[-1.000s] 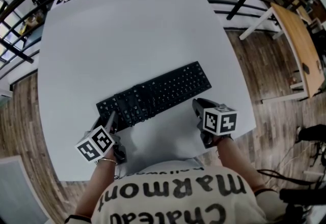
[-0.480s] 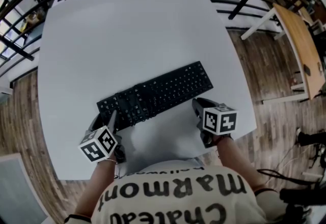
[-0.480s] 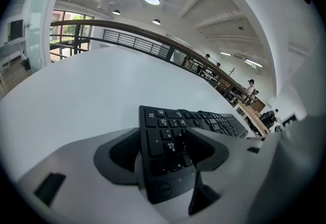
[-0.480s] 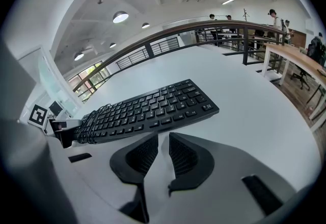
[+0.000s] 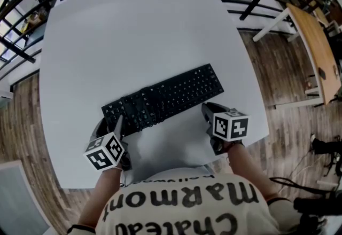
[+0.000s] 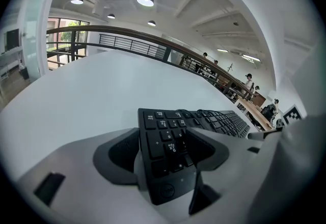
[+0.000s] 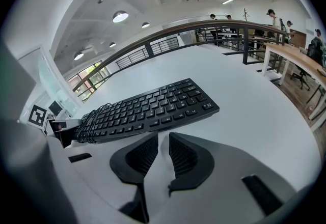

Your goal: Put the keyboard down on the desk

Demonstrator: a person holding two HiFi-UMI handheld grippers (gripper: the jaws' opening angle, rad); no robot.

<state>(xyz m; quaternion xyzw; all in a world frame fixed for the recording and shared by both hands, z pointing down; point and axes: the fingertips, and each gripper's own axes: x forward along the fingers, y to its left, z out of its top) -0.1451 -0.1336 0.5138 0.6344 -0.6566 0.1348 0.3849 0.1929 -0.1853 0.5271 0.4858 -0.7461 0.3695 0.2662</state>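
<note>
White desk (image 5: 133, 31) — one keyboard (image 5: 163, 99), apparently flat.

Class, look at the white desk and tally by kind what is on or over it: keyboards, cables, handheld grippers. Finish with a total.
keyboard: 1
cable, wound round one end of the keyboard: 1
grippers: 2, the left gripper and the right gripper
Total: 4

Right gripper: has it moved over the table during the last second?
No. The right gripper keeps the same spot by the near right corner of the table, just short of the keyboard.
</note>
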